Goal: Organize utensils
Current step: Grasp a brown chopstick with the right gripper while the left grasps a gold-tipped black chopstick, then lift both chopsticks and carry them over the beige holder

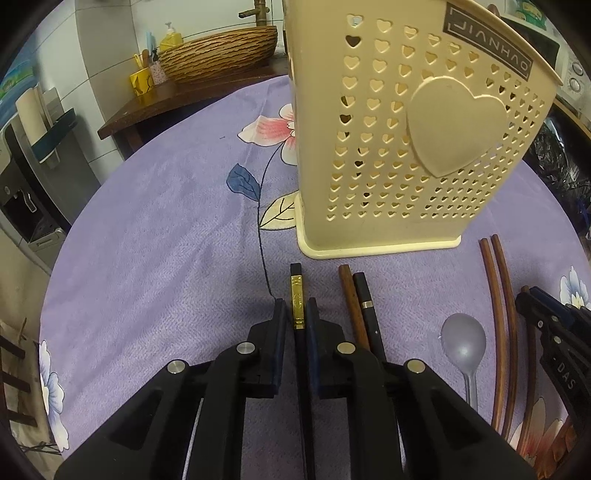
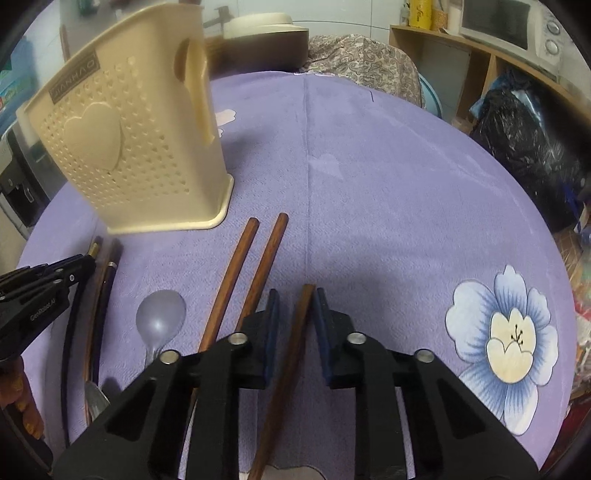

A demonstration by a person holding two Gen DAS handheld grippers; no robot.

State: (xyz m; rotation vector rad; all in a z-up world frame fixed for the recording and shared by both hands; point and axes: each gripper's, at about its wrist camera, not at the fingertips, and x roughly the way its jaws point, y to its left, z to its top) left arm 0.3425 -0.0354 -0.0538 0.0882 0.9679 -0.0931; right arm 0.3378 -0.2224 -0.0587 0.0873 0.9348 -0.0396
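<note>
A cream utensil holder [image 1: 406,147] with heart-shaped holes stands on the purple flowered tablecloth [image 1: 166,240]. My left gripper [image 1: 295,304] is shut on a black chopstick with a gold band [image 1: 296,295], just in front of the holder's base. Beside it lie a brown chopstick [image 1: 351,299], a black silver-banded chopstick [image 1: 367,314], a grey spoon [image 1: 463,339] and two brown chopsticks [image 1: 498,314]. In the right wrist view, my right gripper [image 2: 296,291] is shut on another brown chopstick [image 2: 291,350], to the right of that brown pair [image 2: 243,273] and the holder [image 2: 129,147].
A woven basin [image 1: 221,51] and a yellow mug [image 1: 142,79] sit on a dark wooden stand behind the table. A water dispenser [image 1: 22,192] stands at the left. A black bag [image 2: 524,147] and a shelf with a microwave [image 2: 517,26] lie past the table's right edge.
</note>
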